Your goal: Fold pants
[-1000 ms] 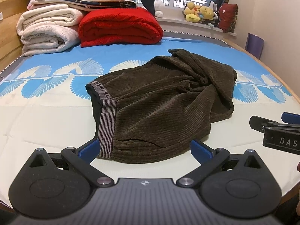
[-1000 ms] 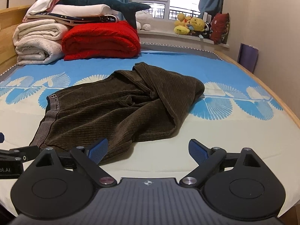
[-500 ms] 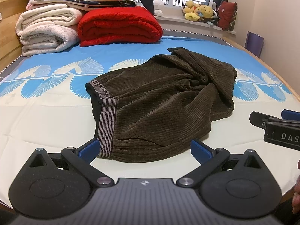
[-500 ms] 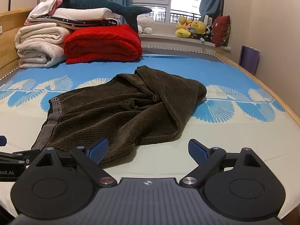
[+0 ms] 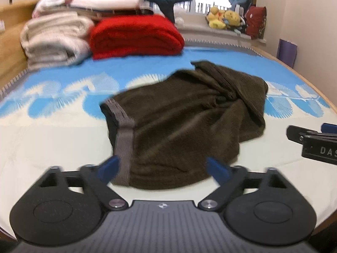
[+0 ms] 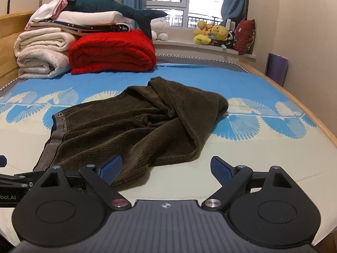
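Item: dark brown ribbed pants (image 6: 134,126), lying crumpled on the bed (image 6: 242,158), roughly at its middle, on the blue-and-cream printed sheet. Grey waistband (image 6: 55,132) lay at the pants' left end; the legs were bunched and doubled over at the right, so their hems could not be made out. Left gripper (image 5: 162,166) hovered just short of the pants' near edge, jaws spread wide and holding nothing (this view was blurred by motion, fine detail lost). Right gripper (image 6: 166,168) sat near the pants' near right edge, jaws likewise wide apart and empty; its left pad overlapped the cloth in view, though contact could not be told. Beyond the pants, at the head of the bed: red folded blanket (image 6: 111,52), cream rolled blankets (image 6: 42,54), a plush shark (image 6: 109,6) atop the stack. Soft toys (image 6: 212,33) lined the sill beyond the pants, partly cut off.
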`<control>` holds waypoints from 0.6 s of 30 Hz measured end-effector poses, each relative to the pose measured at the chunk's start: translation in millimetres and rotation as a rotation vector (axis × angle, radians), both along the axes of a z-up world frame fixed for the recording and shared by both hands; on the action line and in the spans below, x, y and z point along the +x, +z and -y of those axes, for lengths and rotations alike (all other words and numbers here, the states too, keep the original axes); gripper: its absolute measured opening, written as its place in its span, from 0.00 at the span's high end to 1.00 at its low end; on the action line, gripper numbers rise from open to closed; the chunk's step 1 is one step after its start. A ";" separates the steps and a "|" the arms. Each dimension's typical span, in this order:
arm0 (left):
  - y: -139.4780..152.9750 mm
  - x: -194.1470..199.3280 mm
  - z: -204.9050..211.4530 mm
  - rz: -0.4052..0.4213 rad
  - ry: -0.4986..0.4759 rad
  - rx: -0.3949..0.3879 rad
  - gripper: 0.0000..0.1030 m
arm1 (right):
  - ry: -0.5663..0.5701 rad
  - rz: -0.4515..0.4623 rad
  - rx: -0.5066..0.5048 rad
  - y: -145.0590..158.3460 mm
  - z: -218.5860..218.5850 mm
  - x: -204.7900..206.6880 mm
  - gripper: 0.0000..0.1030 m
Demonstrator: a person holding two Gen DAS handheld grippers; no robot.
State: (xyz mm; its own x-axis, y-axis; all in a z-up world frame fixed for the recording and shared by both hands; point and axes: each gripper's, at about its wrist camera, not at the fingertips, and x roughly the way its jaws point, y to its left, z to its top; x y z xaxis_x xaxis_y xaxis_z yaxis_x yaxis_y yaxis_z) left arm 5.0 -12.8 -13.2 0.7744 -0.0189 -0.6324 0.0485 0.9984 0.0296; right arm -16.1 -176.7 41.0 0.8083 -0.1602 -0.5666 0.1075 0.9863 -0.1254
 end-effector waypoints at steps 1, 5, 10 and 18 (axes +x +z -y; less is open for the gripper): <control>2.9 0.8 -1.2 0.010 -0.005 0.004 0.32 | -0.007 0.001 0.008 0.3 2.0 0.6 0.12; 22.1 16.8 -9.5 0.020 -0.089 0.002 0.58 | -0.052 0.022 0.020 3.3 11.8 2.1 0.17; 41.1 46.7 -30.6 0.089 -0.195 0.034 0.66 | -0.112 0.056 0.029 10.8 30.4 10.1 0.32; -4.5 110.4 -102.5 -0.118 0.062 -0.137 0.88 | -0.171 -0.014 0.051 6.4 84.1 61.4 0.48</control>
State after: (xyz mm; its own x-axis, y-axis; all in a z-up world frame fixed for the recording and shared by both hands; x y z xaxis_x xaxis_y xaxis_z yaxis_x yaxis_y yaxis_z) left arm 115.4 89.7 -17.7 0.6977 -0.0659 -0.7133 -0.0181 0.9938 -0.1096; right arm 45.3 -260.8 47.4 0.7637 -0.2653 -0.5886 0.2727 0.9589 -0.0783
